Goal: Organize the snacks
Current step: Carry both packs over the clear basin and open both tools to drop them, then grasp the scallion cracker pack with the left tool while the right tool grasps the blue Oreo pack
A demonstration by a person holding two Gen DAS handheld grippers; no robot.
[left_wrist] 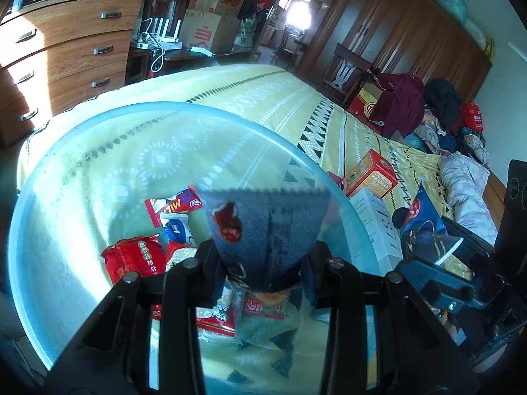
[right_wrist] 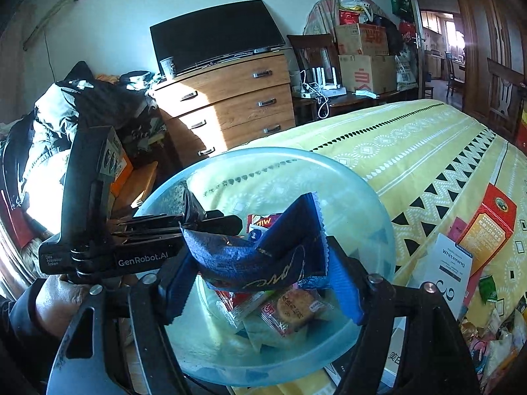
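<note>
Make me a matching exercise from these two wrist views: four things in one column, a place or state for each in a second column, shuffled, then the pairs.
Things
1. clear bowl
2. dark blue packet
3. orange box
4. round biscuit pack

Places or states
A. lying inside the bowl
B. between the right gripper's fingers, above the bowl
C. resting on the yellow bedspread, holding snacks
D. on the bedspread outside the bowl, beside a white box

Pairs: 1-C, 2-B, 3-D, 4-A
</note>
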